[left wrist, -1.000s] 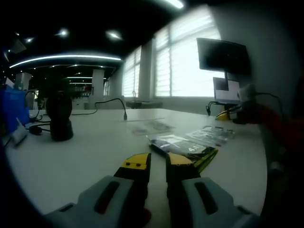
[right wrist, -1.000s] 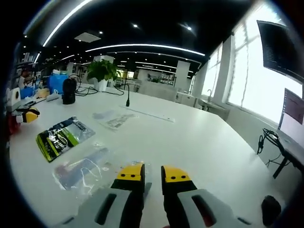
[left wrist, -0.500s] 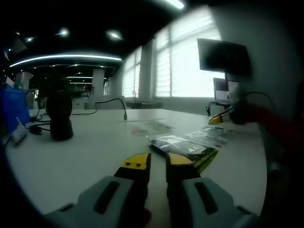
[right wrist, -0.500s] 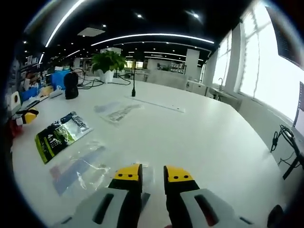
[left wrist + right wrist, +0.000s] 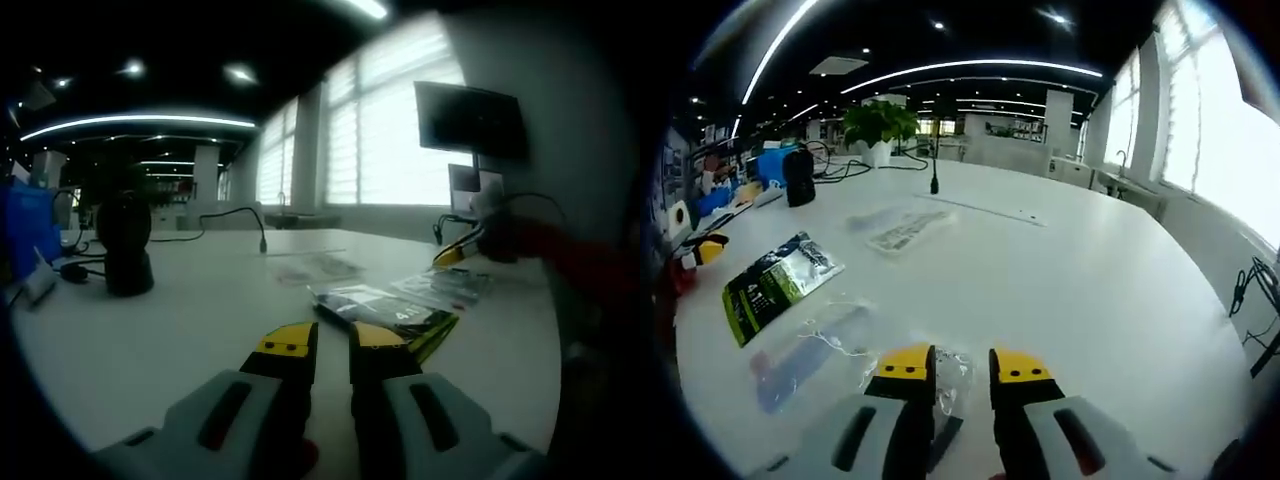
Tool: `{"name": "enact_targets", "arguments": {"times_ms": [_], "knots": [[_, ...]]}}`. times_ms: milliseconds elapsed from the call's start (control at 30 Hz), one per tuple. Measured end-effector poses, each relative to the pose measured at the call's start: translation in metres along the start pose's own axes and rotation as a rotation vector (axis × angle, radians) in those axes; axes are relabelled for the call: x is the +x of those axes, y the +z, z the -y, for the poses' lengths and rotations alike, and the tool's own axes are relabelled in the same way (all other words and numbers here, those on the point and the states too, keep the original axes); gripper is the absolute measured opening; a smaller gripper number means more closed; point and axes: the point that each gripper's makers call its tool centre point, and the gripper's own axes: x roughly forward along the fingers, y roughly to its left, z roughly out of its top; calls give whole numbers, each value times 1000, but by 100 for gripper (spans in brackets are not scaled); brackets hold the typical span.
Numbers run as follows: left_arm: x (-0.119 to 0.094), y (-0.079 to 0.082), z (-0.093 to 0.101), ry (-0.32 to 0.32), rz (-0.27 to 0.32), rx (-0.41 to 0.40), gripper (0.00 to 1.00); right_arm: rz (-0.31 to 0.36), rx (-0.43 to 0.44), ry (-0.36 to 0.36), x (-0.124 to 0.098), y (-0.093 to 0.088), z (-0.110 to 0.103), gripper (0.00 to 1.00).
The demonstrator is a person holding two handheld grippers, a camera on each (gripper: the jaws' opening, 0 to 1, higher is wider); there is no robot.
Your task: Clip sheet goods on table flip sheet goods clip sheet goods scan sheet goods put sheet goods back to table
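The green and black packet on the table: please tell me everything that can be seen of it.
The green and black packet is a flat, glossy plastic pouch with a bright green band, a black part and a silvery clear end. It lies flat on the white table, beside a clear packet with blue contents, apart from it. Nothing grips it. In the left gripper view it lies just ahead of the left claw, slightly right.

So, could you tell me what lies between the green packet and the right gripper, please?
In the right gripper view, a clear plastic packet lies on the white table between the green packet and the right gripper.
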Motion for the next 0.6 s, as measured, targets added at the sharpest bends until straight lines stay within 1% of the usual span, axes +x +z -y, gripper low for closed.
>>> {"name": "enact_targets", "arguments": {"times_ms": [67, 200, 367, 500, 600], "knots": [[0, 0, 1, -1, 0, 2, 6, -8, 3, 10, 2, -2, 1, 19], [-1, 0, 2, -4, -1, 3, 6, 1, 15, 30, 3, -1, -2, 20], [-1, -1, 3, -5, -3, 5, 6, -9, -2, 28, 8, -2, 1, 21], [-1, -1, 4, -8, -2, 6, 6, -35, -25, 22, 12, -10, 2, 22], [-2, -1, 4, -8, 0, 5, 6, -37, -17, 22, 13, -11, 3, 24]]}}
